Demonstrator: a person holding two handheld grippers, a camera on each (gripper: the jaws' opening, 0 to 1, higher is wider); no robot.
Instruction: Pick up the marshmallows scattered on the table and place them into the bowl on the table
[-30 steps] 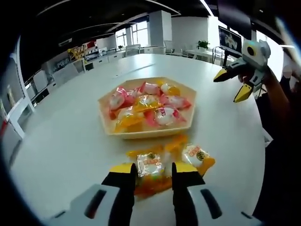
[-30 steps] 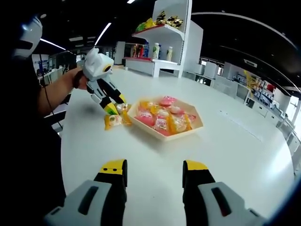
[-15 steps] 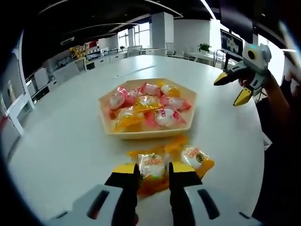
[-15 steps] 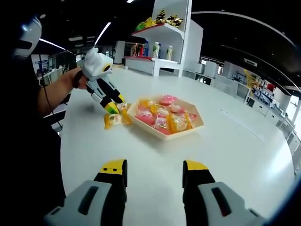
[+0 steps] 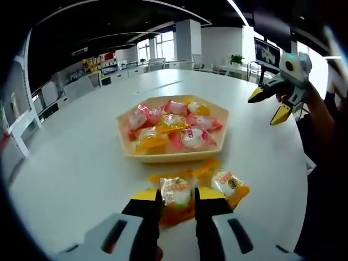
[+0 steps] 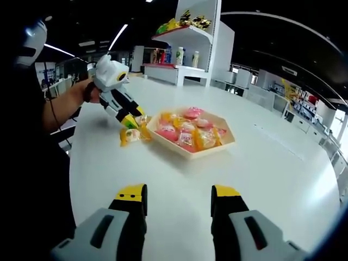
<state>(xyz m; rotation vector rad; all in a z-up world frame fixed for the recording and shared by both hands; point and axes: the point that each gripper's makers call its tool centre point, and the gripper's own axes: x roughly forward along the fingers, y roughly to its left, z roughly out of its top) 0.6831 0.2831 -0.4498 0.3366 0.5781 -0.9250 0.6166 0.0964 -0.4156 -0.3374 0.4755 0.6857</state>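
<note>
Left gripper (image 5: pixel 176 194), low over the white surface (image 5: pixel 70 163), was clamped on an orange-wrapped marshmallow (image 5: pixel 174 190) just short of the bowl (image 5: pixel 173 156); a second marshmallow (image 5: pixel 230 182) lay beside it on the surface. Bowl, hexagonal and tan, held a heap of pink and orange wrapped marshmallows (image 5: pixel 173 128). Right gripper (image 6: pixel 176 197) hovered with jaws spread wide and nothing between them, well apart from the bowl.

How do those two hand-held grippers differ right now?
The left hand-held gripper is down at the table, its jaws pinching a wrapped marshmallow; the right hand-held gripper hangs above the table with wide jaws holding nothing. Both have yellow-tipped black jaws.
</note>
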